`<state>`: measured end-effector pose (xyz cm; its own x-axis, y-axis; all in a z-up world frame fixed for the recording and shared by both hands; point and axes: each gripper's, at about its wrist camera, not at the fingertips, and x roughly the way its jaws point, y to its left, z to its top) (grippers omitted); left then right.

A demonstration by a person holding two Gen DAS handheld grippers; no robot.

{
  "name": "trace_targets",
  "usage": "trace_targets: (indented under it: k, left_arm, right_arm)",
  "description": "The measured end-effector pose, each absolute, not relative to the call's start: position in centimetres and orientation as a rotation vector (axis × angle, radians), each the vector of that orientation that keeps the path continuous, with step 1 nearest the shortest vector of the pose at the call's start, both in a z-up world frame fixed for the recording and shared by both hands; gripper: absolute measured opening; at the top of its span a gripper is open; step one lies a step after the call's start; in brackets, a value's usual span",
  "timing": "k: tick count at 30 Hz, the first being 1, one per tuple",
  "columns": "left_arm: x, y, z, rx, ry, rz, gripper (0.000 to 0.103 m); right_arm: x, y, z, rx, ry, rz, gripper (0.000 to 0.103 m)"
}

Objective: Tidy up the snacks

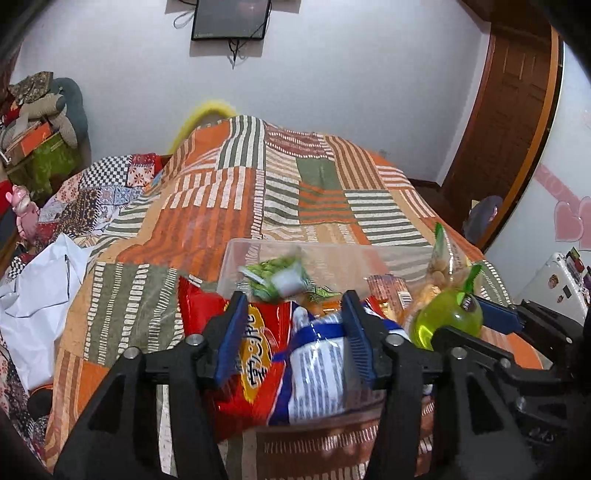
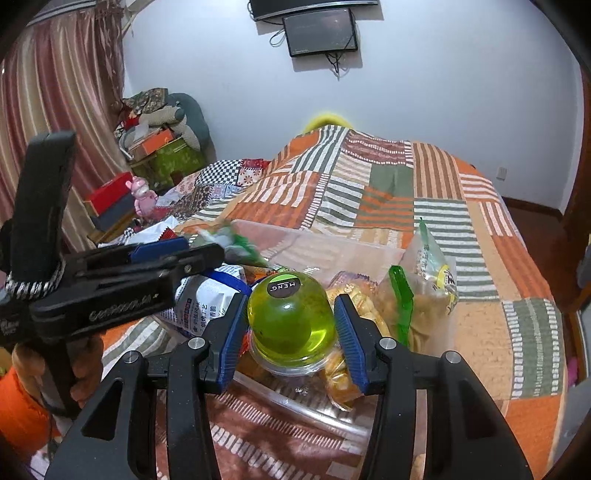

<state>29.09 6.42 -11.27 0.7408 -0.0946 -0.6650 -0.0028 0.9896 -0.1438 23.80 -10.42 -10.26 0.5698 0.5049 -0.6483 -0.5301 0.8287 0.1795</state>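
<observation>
Right gripper [image 2: 291, 332], jaws spread around green jelly cup [image 2: 290, 319] in clear bin [image 2: 332, 247]: close squarely. Left gripper [image 1: 295, 328], jaws spread, probably touching the bin's white-blue packet [image 1: 317, 373].

Patchwork quilt [image 1: 280, 192], wall-mounted screen [image 2: 320, 31], striped curtain [image 2: 55, 92], pink toy [image 2: 142, 197], wooden door [image 1: 509, 96]

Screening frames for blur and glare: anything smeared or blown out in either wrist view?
Left wrist view: the green snack packet over the clear bin is motion-smeared; the red chip bag stays readable. Right wrist view: same packet blurred; a small highlight on the green jelly cup, label legible. Both: strong fisheye bending at the edges.
</observation>
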Motion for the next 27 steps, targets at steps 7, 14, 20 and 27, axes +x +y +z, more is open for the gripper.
trace_targets:
  k: [7, 14, 20, 27]
  left_arm:
    - [27.1, 5.1, -10.1, -0.103, 0.718, -0.06, 0.056]
    - [23.5, 4.4, -7.0, -0.067, 0.647, -0.064, 0.056]
    - [18.7, 4.0, -3.2, -0.051, 0.546, -0.065, 0.058]
    - [12.2, 3.5, 0.6, -0.064, 0.406, -0.067, 0.073]
  right_arm:
    - [22.9, -11.0, -9.4, -0.052, 0.737, 0.594, 0.046]
    - [21.2, -13.1, -6.8, -0.02, 0.689, 0.582, 0.046]
    - [18.3, -15.0, -3.7, 0.007, 0.625, 0.58, 0.046]
    - [13.6, -16.8, 0.3, 0.037, 0.51, 0.587, 0.049]
